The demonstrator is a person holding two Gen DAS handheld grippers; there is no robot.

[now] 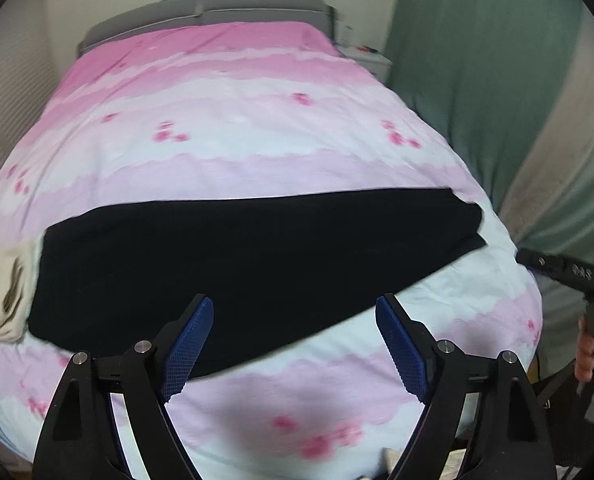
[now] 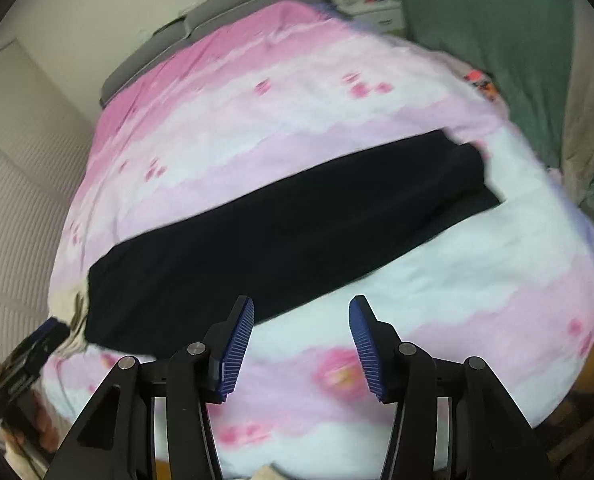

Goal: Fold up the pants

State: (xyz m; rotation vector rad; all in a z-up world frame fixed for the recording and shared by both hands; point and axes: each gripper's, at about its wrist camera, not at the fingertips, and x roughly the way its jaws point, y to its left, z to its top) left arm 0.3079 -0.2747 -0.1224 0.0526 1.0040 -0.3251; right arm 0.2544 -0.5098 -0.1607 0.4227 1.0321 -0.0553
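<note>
The black pants (image 1: pixel 257 264) lie flat as a long dark band across the pink-and-white bedspread (image 1: pixel 233 148), running from the lower left of the left wrist frame toward the middle right; in the right wrist view the same pants (image 2: pixel 281 232) slant from lower left up to the right. Their fabric is so dark that seams, waistband and leg openings are hard to make out, though at the right end two layers seem to lie stepped one over the other. The left tongs (image 1: pixel 293 344) hang spread wide above the near edge of the pants, holding nothing, blue pads (image 1: pixel 187 354) facing each other. The right tongs (image 2: pixel 301 346) also stand wide and hold nothing, above the bedspread just below the pants' edge. At the left edge of the left wrist frame a beige cloth (image 1: pixel 1 292) lies against the end of the pants, partly cut off by the frame. The grey headboard (image 1: pixel 217 12) sits at the top of the frame and a green curtain (image 1: pixel 477 60) fills the upper right. Both views are blurred, so the bedspread's red print cannot be read clearly.
</note>
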